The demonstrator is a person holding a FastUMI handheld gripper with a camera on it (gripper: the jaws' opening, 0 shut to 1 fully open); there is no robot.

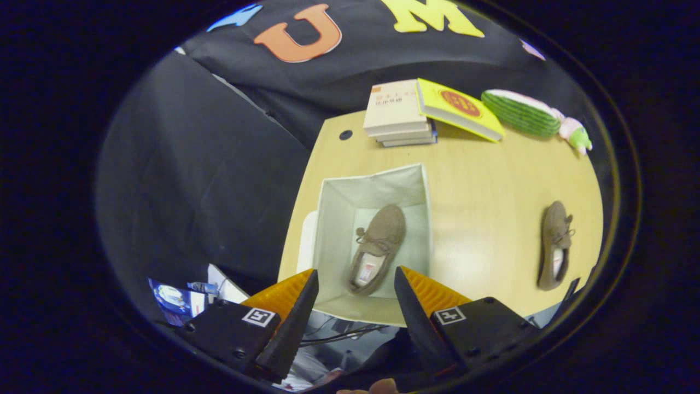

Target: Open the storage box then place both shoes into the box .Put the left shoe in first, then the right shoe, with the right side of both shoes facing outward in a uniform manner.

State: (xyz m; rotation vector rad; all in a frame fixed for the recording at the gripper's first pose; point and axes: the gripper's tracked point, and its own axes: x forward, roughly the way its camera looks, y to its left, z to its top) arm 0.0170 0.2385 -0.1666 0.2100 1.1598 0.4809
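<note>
An open pale fabric storage box [333, 219] stands on the wooden table [481, 180], just beyond my fingers. One brown lace-up shoe [377, 246] lies inside it on the box floor, toe pointing away from me. A second brown shoe [555, 243] lies on the table well to the right of the box. My gripper [355, 287] hovers above the box's near edge, open, with nothing between its fingers. The box lid [307, 241] seems to lean at the box's left side.
At the table's far edge sit a stack of books [396, 112], a yellow book [459, 106] and a green plush toy [528, 114]. A cable hole [345, 134] is near the far left corner. Clutter and cables lie below the table's near edge.
</note>
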